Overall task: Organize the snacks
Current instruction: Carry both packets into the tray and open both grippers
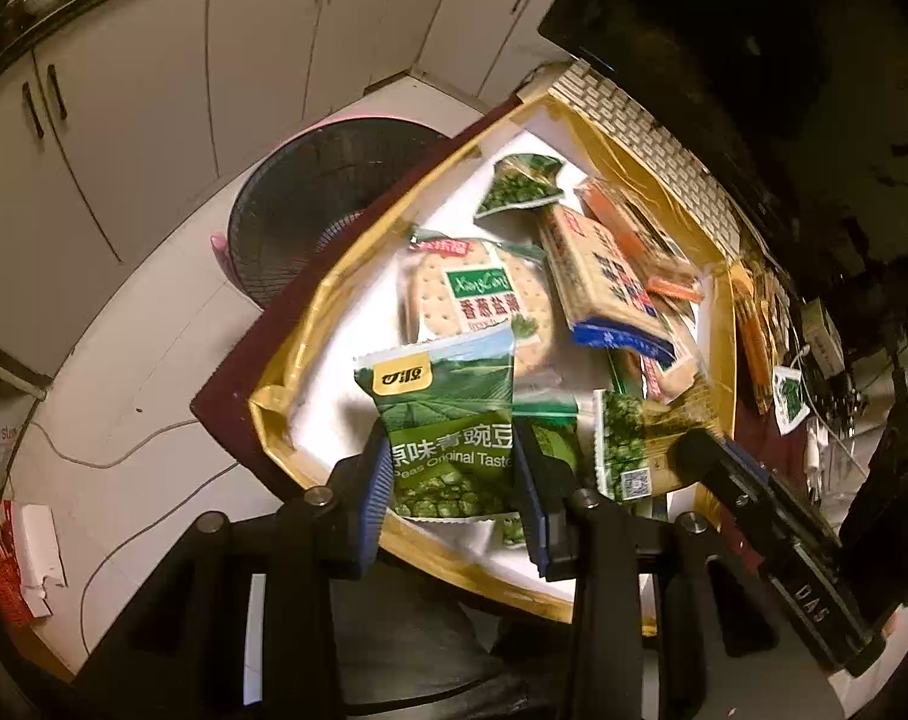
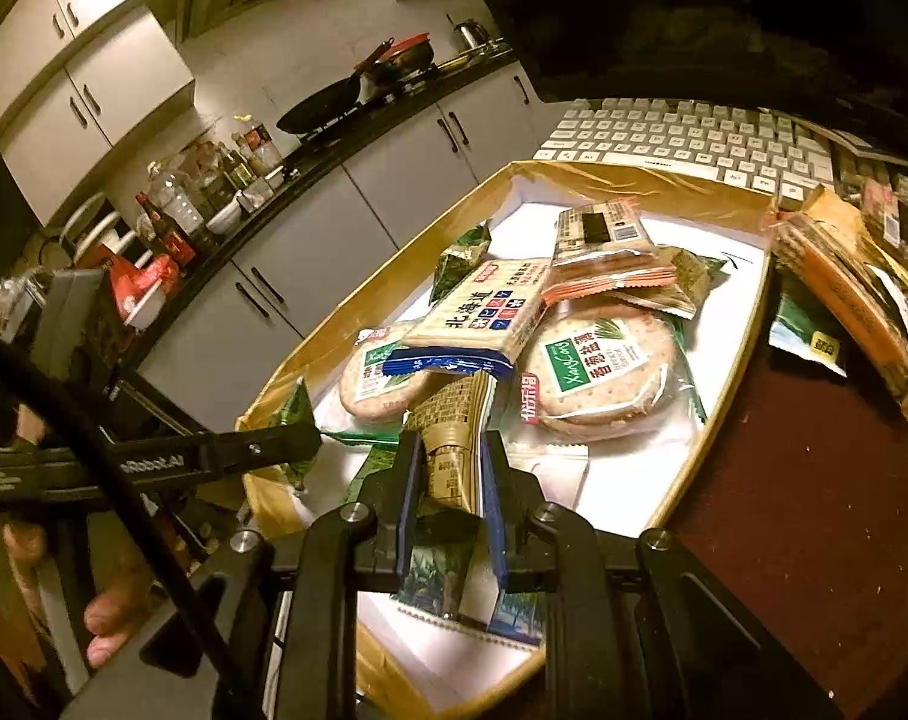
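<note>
The left gripper [image 1: 454, 471] is pinching a green plastic packet of peas [image 1: 447, 420] between its blue pads, holding it above the near end of the gold-rimmed, white-lined cardboard box [image 1: 309, 294], which is holding round cracker packets [image 1: 478, 294]. In the right wrist view, the right gripper [image 2: 450, 480] is clamping narrowly on a tan printed snack packet [image 2: 454, 438] over the same box, beside a white keyboard [image 2: 682, 138].
</note>
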The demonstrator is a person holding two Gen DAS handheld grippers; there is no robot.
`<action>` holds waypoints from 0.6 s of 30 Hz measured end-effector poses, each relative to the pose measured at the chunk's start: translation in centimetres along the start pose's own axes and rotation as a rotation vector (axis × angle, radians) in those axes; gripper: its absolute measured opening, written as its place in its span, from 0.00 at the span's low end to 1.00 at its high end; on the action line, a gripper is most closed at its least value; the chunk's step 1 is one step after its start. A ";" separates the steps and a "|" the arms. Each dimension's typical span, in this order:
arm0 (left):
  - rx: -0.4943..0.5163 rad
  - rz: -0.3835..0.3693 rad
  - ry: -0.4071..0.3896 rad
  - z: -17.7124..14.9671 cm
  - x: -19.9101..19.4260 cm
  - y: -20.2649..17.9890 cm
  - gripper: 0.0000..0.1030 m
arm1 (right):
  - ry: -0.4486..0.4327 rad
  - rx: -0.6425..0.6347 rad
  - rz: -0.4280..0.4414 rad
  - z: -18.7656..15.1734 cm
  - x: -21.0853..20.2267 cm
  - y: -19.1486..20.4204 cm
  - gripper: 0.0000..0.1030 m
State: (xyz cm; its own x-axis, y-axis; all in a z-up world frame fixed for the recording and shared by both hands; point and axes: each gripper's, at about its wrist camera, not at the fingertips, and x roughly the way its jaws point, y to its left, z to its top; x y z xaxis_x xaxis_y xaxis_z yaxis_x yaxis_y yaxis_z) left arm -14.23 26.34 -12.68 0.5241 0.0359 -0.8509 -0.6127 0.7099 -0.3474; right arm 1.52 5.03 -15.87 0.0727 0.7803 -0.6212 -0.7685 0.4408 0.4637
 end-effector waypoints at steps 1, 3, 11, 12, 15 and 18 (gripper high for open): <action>-0.003 -0.002 0.001 0.0 0.0 0.1 0.39 | 0.001 0.001 -0.003 0.0 0.2 0.1 0.19; 0.003 0.001 0.000 0.0 0.1 0.0 0.39 | -0.002 0.005 -0.015 0.1 0.5 0.1 0.21; 0.008 -0.015 -0.090 -0.5 -1.7 -0.7 0.73 | -0.098 0.051 0.025 0.1 -3.3 -0.5 0.52; 0.010 -0.013 -0.094 -0.6 -1.8 -0.8 0.73 | -0.117 0.061 0.026 -0.1 -4.0 -0.7 0.54; 0.027 -0.038 -0.125 -1.3 -2.7 -1.8 0.73 | -0.143 0.092 0.045 -0.9 -5.6 -1.9 0.56; 0.060 -0.079 -0.164 -2.1 -3.7 -3.4 0.73 | -0.163 0.121 0.020 -2.1 -7.1 -3.8 0.62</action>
State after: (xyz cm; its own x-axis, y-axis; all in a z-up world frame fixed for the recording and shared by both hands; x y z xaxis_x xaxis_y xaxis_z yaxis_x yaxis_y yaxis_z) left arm -15.28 22.30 -9.20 0.6617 0.0891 -0.7445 -0.5319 0.7556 -0.3823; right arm 2.55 -3.16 -14.55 0.1674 0.8467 -0.5050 -0.6896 0.4666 0.5538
